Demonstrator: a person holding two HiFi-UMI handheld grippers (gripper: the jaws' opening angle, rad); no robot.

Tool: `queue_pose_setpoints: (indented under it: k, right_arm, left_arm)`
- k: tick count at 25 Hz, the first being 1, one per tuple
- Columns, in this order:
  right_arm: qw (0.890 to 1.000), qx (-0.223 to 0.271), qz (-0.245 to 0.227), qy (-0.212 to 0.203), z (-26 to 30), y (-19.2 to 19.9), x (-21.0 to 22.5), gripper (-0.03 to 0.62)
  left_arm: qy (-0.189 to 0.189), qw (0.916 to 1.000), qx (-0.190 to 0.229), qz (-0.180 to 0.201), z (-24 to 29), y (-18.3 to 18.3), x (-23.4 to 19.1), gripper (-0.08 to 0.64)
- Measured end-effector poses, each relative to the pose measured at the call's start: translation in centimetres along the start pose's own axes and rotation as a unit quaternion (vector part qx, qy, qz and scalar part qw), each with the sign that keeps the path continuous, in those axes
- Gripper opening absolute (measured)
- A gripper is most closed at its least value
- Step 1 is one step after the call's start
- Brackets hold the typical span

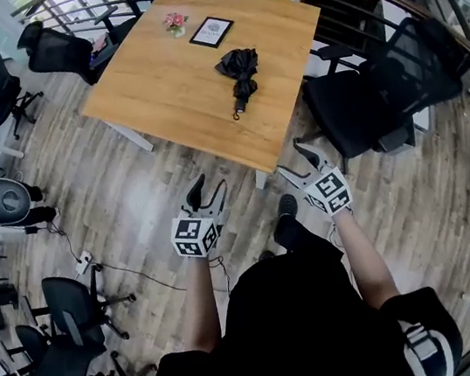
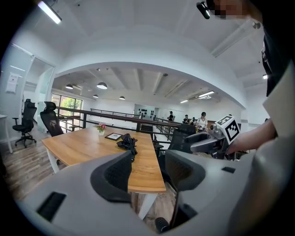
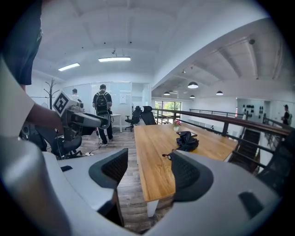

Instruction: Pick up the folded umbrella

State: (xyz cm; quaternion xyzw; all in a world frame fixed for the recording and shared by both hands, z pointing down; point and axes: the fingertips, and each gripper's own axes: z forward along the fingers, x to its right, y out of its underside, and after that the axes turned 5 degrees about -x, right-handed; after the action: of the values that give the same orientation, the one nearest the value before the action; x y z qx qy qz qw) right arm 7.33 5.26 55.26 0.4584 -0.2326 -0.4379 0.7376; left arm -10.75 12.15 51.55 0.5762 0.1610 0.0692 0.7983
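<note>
The big wooden table point(image 1: 157, 89) stands just ahead of both grippers, with its near corner between them and a black office chair point(image 1: 379, 89) close by on the right. The left gripper point(image 1: 209, 187) and right gripper point(image 1: 292, 159) both have their jaws wide apart and hold nothing. The folded black umbrella point(image 1: 239, 71) lies on the table toward its right edge, with bare wood all around it, well apart from the picture frame point(image 1: 211, 32) and the little flower pot point(image 1: 175, 24).

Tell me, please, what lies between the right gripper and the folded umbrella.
Only bare table separates the right gripper from the folded umbrella, as the head view shows.
</note>
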Motion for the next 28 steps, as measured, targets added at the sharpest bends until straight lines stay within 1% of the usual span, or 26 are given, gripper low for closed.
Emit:
queue_pose_setpoints:
  k: [6, 11, 17, 22, 28]
  right_arm:
    - [1.000, -0.002, -0.002, -0.012, 2.7, -0.4, 3.0, 0.295]
    - [1.000, -0.007, -0.004, -0.026, 4.6, -0.6, 5.8, 0.295]
    - [0.999, -0.018, -0.002, -0.047, 6.5, -0.5, 9.0, 0.295]
    - [0.998, -0.015, 0.003, -0.061, 8.3, -0.8, 11.6, 0.295]
    - [0.997, -0.016, 0.005, -0.080, 10.6, -1.3, 14.4, 0.293]
  left_arm:
    - [-0.008, 1.0000, -0.006, 0.002, 3.2, -1.0, -1.3, 0.238]
    - [-0.017, 0.9998, -0.007, -0.010, 6.1, -2.0, -2.3, 0.238]
    - [-0.036, 0.9990, -0.015, -0.022, 9.1, -2.4, -2.9, 0.238]
    - [-0.051, 0.9980, -0.016, -0.034, 11.8, -2.8, -3.7, 0.238]
    - [-0.073, 0.9964, -0.018, -0.038, 14.4, -3.7, -4.8, 0.238]
